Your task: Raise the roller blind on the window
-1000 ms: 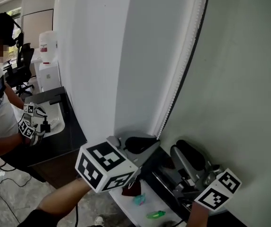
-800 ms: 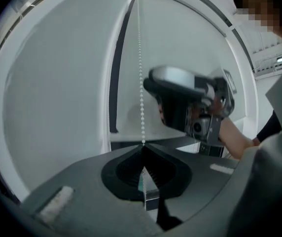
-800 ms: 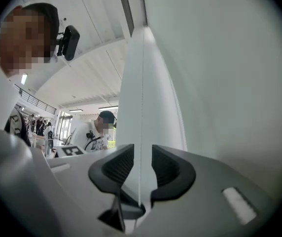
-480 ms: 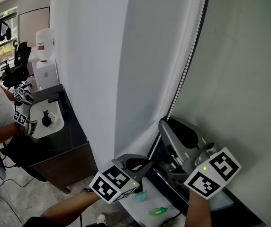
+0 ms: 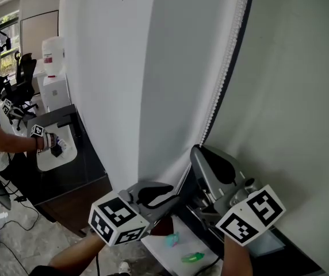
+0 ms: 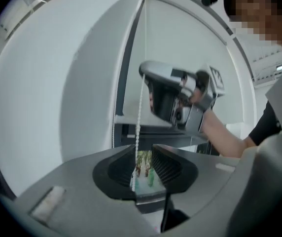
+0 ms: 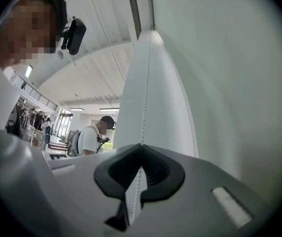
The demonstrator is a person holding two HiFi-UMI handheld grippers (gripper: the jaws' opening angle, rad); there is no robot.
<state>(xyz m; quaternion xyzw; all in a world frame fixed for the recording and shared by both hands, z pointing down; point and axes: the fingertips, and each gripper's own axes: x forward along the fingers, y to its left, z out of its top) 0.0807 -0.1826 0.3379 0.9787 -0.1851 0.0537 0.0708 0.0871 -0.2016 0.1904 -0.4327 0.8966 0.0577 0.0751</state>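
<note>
The white roller blind (image 5: 130, 68) hangs over the window, and its white bead chain (image 5: 225, 68) runs down the blind's right edge. My right gripper (image 5: 198, 149) is the higher one and is shut on the chain. In the right gripper view the jaws (image 7: 141, 147) meet on the beads (image 7: 146, 98). My left gripper (image 5: 173, 195) sits lower and to the left. Its jaws (image 6: 143, 149) are opening, and the chain (image 6: 140, 102) hangs loose in the gap between them. The left gripper view also shows the right gripper (image 6: 180, 98) pinching the chain above.
A pale wall (image 5: 302, 96) fills the right side. Small green and teal items (image 5: 188, 259) lie on the white sill below the grippers. At far left a person works with grippers at a black desk (image 5: 72, 171), with a water dispenser (image 5: 52, 68) behind.
My right gripper has risen along the chain and shut on it. My left gripper dropped lower with the chain, then opened its jaws and let go.
</note>
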